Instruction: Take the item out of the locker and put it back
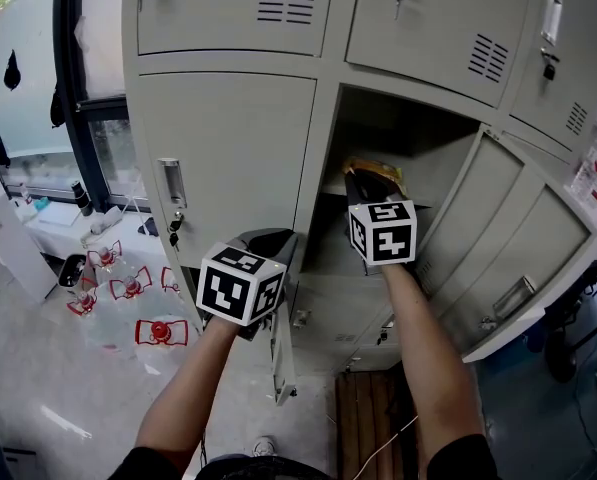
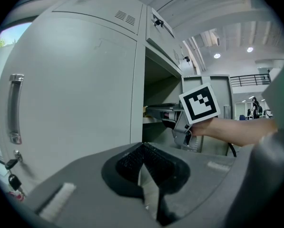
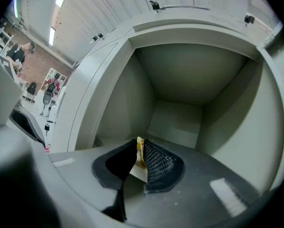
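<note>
The right gripper view shows what the head view half hides: the right tool [image 3: 142, 152] clamped on a thin yellow packet [image 3: 139, 145], just inside the open locker [image 3: 180, 75], bare walls all round (room on every side). Only the head view shows the locker door [image 1: 523, 243] swung wide. The left tool [image 2: 142, 150], jaws together and empty, hangs outside the locker's left edge.
</note>
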The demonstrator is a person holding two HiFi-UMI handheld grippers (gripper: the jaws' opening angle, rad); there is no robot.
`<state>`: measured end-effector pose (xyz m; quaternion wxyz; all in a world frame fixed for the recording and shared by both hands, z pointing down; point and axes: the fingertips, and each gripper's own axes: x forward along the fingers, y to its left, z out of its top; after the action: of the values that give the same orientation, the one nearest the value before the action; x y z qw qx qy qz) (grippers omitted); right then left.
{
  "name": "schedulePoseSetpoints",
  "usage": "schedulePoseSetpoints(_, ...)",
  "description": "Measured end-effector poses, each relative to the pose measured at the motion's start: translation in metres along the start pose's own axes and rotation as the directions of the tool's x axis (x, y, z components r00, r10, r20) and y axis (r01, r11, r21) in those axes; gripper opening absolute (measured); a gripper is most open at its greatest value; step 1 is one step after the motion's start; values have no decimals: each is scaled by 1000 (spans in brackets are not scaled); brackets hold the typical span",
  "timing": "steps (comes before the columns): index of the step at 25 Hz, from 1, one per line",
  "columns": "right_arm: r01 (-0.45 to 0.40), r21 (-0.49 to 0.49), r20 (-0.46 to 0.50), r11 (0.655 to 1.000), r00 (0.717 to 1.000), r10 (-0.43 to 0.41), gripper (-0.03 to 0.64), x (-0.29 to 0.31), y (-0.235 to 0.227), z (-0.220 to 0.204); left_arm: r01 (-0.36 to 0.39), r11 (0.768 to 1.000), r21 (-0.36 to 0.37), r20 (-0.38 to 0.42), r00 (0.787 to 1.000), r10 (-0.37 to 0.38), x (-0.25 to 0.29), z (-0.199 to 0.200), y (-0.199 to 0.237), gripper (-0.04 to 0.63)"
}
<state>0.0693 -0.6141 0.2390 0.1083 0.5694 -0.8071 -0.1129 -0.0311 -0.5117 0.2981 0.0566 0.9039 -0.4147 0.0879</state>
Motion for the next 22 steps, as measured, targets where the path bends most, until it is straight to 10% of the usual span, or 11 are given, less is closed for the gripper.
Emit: schedulePoseSetpoints(22,9,49,89,999,996,-13,141,-71,7,11,-53,999,8,-7,999,53,-25,-14,-15,1)
